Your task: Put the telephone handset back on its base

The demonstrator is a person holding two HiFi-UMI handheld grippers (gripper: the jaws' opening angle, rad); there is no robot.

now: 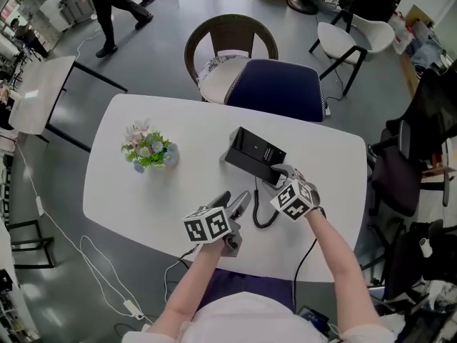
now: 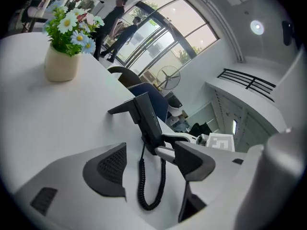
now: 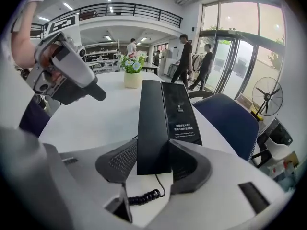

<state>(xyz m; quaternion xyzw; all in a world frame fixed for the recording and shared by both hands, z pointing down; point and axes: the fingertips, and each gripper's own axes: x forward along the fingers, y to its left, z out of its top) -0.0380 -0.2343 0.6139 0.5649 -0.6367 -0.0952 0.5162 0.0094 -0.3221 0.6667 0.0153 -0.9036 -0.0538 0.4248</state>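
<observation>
A black telephone base point(image 1: 246, 147) stands on the white table point(image 1: 143, 206). The black handset point(image 3: 151, 128) lies lengthwise along the base's left side, beside the display panel point(image 3: 180, 111); whether it sits fully down I cannot tell. My right gripper point(image 1: 277, 173) point(image 3: 151, 159) is shut on the handset's near end. My left gripper point(image 1: 238, 199) point(image 2: 148, 162) hangs open to the left of it, nothing between its jaws, just above the table. The coiled cord point(image 1: 263, 216) point(image 2: 144, 186) loops on the table between the two grippers.
A small pot of flowers point(image 1: 148, 148) stands on the table's left part. A blue chair point(image 1: 278, 88) and a wicker chair point(image 1: 228, 41) stand behind the table. A cable point(image 1: 100, 277) trails on the floor at the near left. People walk in the background.
</observation>
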